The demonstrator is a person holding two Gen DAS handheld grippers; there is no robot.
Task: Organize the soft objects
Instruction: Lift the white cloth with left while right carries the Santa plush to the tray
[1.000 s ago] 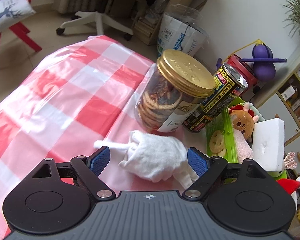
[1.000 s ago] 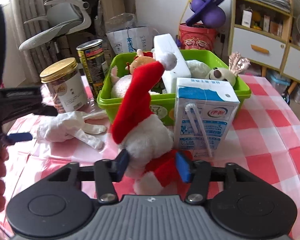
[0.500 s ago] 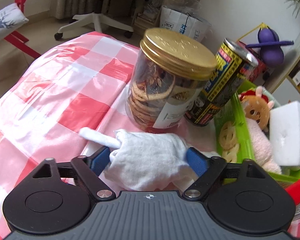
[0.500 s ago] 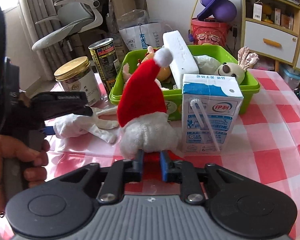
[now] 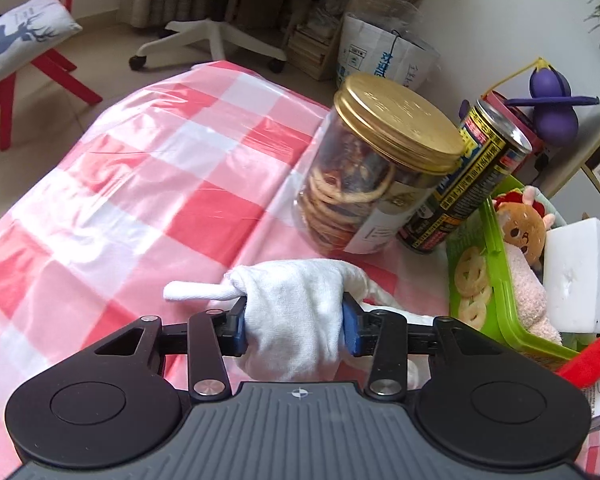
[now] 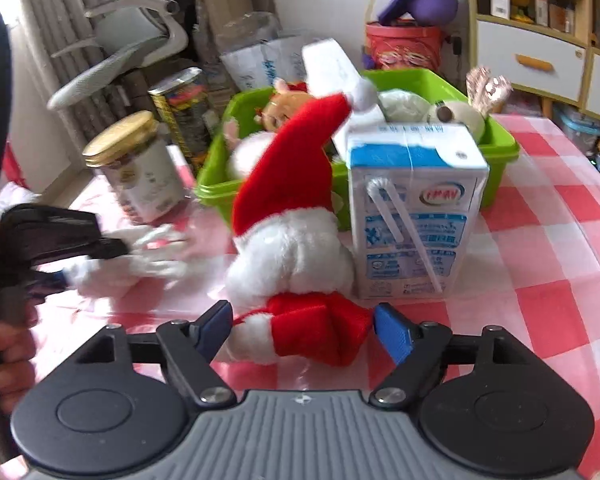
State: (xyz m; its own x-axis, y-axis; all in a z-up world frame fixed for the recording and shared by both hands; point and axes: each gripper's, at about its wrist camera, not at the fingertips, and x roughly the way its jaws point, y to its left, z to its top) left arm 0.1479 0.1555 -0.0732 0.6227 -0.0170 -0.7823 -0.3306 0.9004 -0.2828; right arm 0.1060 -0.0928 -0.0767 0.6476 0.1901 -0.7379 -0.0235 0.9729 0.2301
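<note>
1. On the red-and-white checked tablecloth [image 5: 148, 184], your left gripper [image 5: 296, 322] is closing on the white cloth glove [image 5: 296, 304]; the blue pads already press its bunched body, one finger of the glove poking out to the left.
2. Your right gripper [image 6: 302, 330] is opening; its jaws stand wide to either side of the Santa plush [image 6: 288, 232], not pressing it; the plush lies just beside the milk carton [image 6: 412, 208], in front of the green basket [image 6: 500, 148].
3. Basket contents: an orange-faced plush doll [image 5: 520, 232], a white foam block [image 5: 576, 276], a pale rabbit plush [image 6: 460, 116].
4. Risk, left: the grip bites loose fabric only; the glove may slip or trail, and its dangling fingers could brush the gold-lidded jar [image 5: 376, 168] or the printed can [image 5: 468, 184] as you lift.
5. Risk, right: the released plush may roll, or nudge the carton over.
6. Unclear: the right view is blurred; the glove's underside and the basket floor are hidden; the basket's right half is cut off in the left view.
</note>
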